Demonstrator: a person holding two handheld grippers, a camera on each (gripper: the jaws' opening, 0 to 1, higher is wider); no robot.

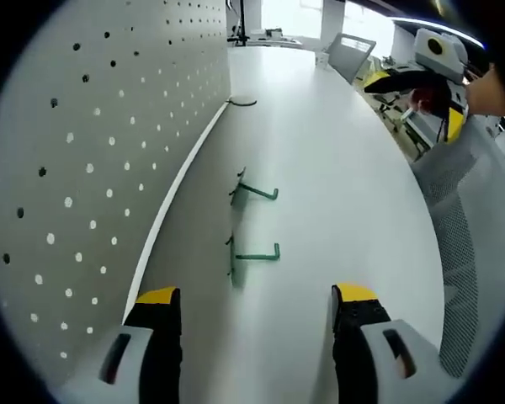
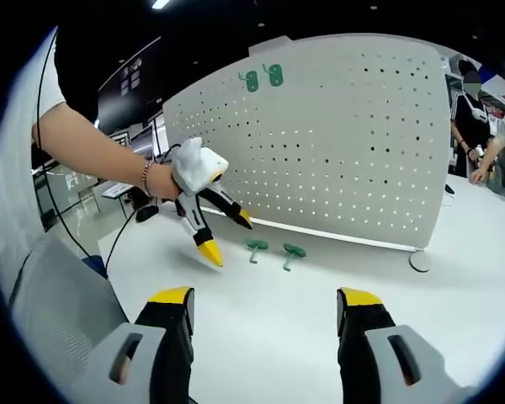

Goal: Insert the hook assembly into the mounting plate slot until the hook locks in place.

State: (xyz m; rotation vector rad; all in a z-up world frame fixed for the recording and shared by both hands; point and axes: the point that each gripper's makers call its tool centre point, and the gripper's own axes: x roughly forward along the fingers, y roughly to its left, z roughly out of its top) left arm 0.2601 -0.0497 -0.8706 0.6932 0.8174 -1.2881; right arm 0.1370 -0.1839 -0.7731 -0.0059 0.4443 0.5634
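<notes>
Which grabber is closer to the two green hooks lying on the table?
Left. The left gripper hovers open just beside the green hooks on the white table. The right gripper, also open, hangs back with bare table between it and them.

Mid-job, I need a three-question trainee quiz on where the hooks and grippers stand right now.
1. True or false: two green hooks already hang high on the pegboard.
2. How many green hooks lie on the white table? A) none B) two C) four
3. Fill in: the left gripper has its jaws ____ and holds nothing.

Key: 1 true. 2 B: the near hook and the far hook lie beside the pegboard's foot. 3 open; the right gripper has its jaws open and empty too.
</notes>
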